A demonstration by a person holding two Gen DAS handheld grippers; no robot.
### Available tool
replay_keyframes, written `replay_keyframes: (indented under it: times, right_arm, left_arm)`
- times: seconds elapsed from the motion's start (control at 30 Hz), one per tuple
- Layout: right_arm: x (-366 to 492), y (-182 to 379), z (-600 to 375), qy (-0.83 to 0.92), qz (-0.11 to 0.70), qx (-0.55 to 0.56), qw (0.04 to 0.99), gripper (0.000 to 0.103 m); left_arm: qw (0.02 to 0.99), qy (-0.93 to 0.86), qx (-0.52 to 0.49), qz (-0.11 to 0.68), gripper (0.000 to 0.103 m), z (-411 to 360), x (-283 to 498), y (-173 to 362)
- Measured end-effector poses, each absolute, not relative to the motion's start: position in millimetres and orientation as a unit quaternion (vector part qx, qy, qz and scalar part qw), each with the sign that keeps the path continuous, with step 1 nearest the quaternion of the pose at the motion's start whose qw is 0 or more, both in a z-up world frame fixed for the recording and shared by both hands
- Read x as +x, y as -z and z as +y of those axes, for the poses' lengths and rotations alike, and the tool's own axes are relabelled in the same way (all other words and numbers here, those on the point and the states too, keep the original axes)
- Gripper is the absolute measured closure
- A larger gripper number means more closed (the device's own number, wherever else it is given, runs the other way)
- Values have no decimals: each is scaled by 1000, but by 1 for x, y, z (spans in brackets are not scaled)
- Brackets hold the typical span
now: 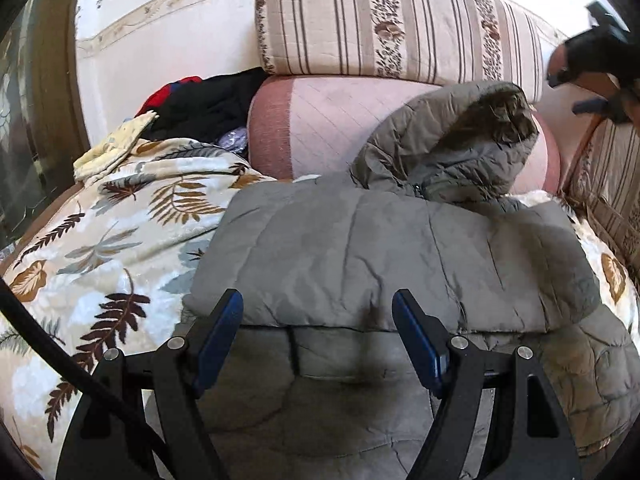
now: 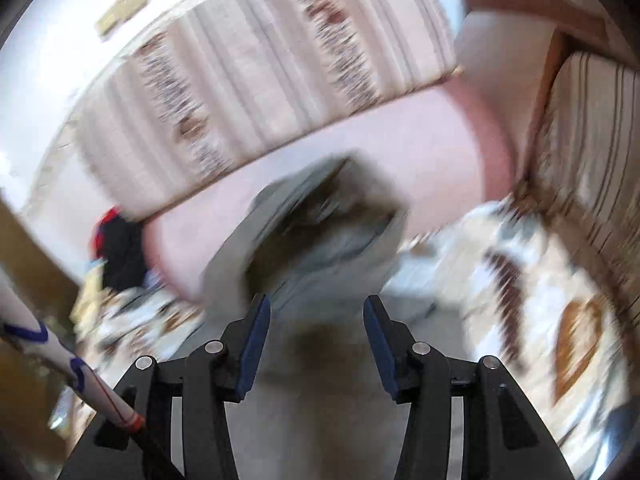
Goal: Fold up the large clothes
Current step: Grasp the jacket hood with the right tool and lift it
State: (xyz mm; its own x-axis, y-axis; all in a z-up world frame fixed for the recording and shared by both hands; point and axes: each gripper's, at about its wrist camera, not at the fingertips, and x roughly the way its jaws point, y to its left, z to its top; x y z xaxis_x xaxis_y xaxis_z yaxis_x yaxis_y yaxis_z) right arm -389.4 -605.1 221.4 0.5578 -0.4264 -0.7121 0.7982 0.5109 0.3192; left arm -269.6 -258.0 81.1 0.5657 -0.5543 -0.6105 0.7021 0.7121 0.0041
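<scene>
Spread over a leaf-patterned blanket [image 1: 100, 240], the grey padded jacket [image 1: 380, 248] is judged bulky, soft and slippery; its folded hem suits gripping. Left claw [image 1: 318, 336] and right claw [image 2: 316, 340] are seen released, empty.

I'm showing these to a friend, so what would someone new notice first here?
The grey coat, folded across the leaf-print blanket, fills the middle, its fur-lined hood propped against the pink cushion. The left gripper hangs open over the coat's near edge. A striped cushion sits on top at the back, dark clothes heaped to its left.
</scene>
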Motion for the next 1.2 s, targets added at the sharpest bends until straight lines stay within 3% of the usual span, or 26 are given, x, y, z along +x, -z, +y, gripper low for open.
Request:
replay_keyframes:
  times: [0.17,0.37,0.43,0.53,0.57,0.6,0.63,1.0,1.2]
  right_arm:
    - [-375,-206,-671,402,291,330,803,50]
    - [-338,-188,-700,414,344,229,811,50]
    - [-323,-184,-706,426,360,187,808,43]
    - [-310,-179,-713,442,359,142,809,43]
    - [-306,-177,-715,436,360,135,814,45]
    - [-304,-174,-714,425,360,137,819,79]
    - [-301,-171,-713,403,365,145,827,96]
    - [-357,-216,-560,311,292,80,901,97]
    - [-412,-195,-455,246,300,67,919,97]
  left_arm:
    - [870,363,137,304,27,-267,-268,-72]
    - [866,368,133,313,27,-271,-265,-66]
    - [866,368,128,314,27,-271,-263,-65]
    - [866,369,128,313,27,-272,-264,-65]
    - [866,369,129,312,27,-272,-263,-64]
    - [865,370,131,312,27,-273,-263,-64]
    - [865,371,132,312,27,-274,-263,-63]
    - [872,370,99,304,27,-260,-259,-78]
    - [878,364,58,306,27,-240,-245,-90]
